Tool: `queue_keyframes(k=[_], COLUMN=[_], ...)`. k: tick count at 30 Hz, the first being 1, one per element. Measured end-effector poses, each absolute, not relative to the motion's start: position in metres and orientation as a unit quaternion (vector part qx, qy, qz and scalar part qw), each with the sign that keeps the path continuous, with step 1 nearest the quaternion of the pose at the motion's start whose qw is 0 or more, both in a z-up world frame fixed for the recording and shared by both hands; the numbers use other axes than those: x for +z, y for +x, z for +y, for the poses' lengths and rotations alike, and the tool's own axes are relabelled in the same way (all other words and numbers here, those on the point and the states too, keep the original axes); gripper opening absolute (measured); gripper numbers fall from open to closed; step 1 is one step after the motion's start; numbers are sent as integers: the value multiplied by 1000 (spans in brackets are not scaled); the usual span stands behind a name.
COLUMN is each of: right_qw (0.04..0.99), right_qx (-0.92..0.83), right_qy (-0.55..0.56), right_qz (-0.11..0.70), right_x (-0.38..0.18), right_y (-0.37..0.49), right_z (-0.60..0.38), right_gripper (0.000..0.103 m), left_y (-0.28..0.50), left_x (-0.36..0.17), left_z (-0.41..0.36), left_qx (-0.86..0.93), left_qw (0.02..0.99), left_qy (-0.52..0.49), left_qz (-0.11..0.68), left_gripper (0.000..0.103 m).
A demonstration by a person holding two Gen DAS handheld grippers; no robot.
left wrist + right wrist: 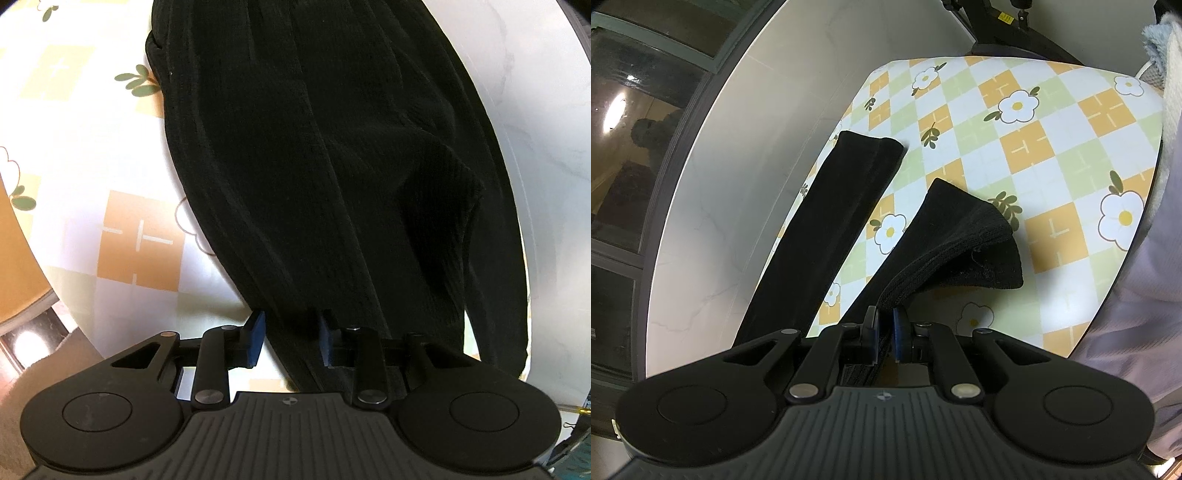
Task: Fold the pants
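- The black pants [314, 166] lie on the table with the checked floral tablecloth [122, 236]; the fabric is ribbed, with lengthwise creases.
- Left wrist view only: a broad body of the pants fills the centre, running from the gripper to the top of the frame. One fold [436, 192] bulges up on the right side of the cloth. The far edge of the pants lies near the table edge that meets the white wall [535, 110].
- Right wrist view only: two separate legs show. The far leg [827, 218] lies flat and straight along the table edge beside the wall, its hem [875, 144] away from the gripper. The near leg [945, 240] rises off the tablecloth toward the gripper, and its cuff [990, 258] hangs open above the cloth.
- Left gripper [291, 339]: jaws stand moderately apart, blue pads [256, 338] on either side of a strip of the pants that passes between them. Whether the pads press the cloth cannot be told.
- Right gripper [885, 332]: jaws narrow, pads nearly together, clamped on the edge of the near leg.
- Right wrist view, right of the table: a person's light lilac garment [1137, 295]. Left of the wall: dark window panes [624, 147].
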State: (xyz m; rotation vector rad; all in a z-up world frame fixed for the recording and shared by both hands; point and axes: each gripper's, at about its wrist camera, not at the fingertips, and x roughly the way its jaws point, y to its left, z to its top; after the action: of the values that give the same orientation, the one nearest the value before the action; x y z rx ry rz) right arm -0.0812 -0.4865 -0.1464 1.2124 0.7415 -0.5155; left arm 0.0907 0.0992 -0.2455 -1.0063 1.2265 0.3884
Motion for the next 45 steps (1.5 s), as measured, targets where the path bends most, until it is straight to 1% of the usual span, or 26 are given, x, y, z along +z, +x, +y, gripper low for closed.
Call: queue_keyframes(k=[3, 4, 5, 8, 10, 12, 14, 16, 19, 23, 27, 33, 38, 45], right_qw=[729, 729, 729, 726, 723, 728, 753, 775, 783, 813, 826, 861, 885, 895], right_qx=[-234, -233, -233, -235, -234, -225, -201, -186, -187, -170, -157, -133, -119, -108], right_qy=[549, 549, 549, 553, 562, 573, 568, 550, 538, 514, 507, 463, 423, 406], right_qz=[336, 336, 336, 335, 326, 301, 262, 248, 250, 213, 190, 167, 155, 146], right_x=[-145, -145, -145, -147, -146, -140, -123, -111, -102, -77, -57, -11, 27, 52], right_y=[-82, -82, -83, -86, -89, -92, -93, -89, -82, -87, -91, -104, -117, -138], right_z=[-486, -487, -487, -490, -489, -487, -483, -479, -473, -461, -449, -415, -377, -332], right_gripper=[8, 8, 8, 8, 8, 8, 8, 8, 8, 8, 8, 8, 8, 8], left_y=[94, 95, 96, 94, 89, 82, 74, 72, 71, 65, 58, 33, 12, -12], left_x=[-246, -247, -246, -232, -208, -171, -137, -118, -116, -99, -97, -98, -85, -86], left_z=[98, 98, 98, 104, 106, 107, 106, 106, 107, 110, 129, 145, 162, 184], left_qx=[175, 174, 173, 151, 127, 96, 71, 52, 59, 30, 16, 10, 5, 17], left_qw=[689, 692, 695, 716, 749, 793, 833, 863, 860, 878, 877, 874, 878, 867], left_qy=[-445, -446, -445, -448, -437, -417, -395, -367, -371, -357, -368, -378, -386, -404], left_qz=[544, 541, 538, 514, 481, 434, 381, 343, 346, 318, 309, 304, 284, 290], left_gripper=[29, 22, 11, 8, 8, 8, 8, 8, 8, 8, 8, 8, 8, 8])
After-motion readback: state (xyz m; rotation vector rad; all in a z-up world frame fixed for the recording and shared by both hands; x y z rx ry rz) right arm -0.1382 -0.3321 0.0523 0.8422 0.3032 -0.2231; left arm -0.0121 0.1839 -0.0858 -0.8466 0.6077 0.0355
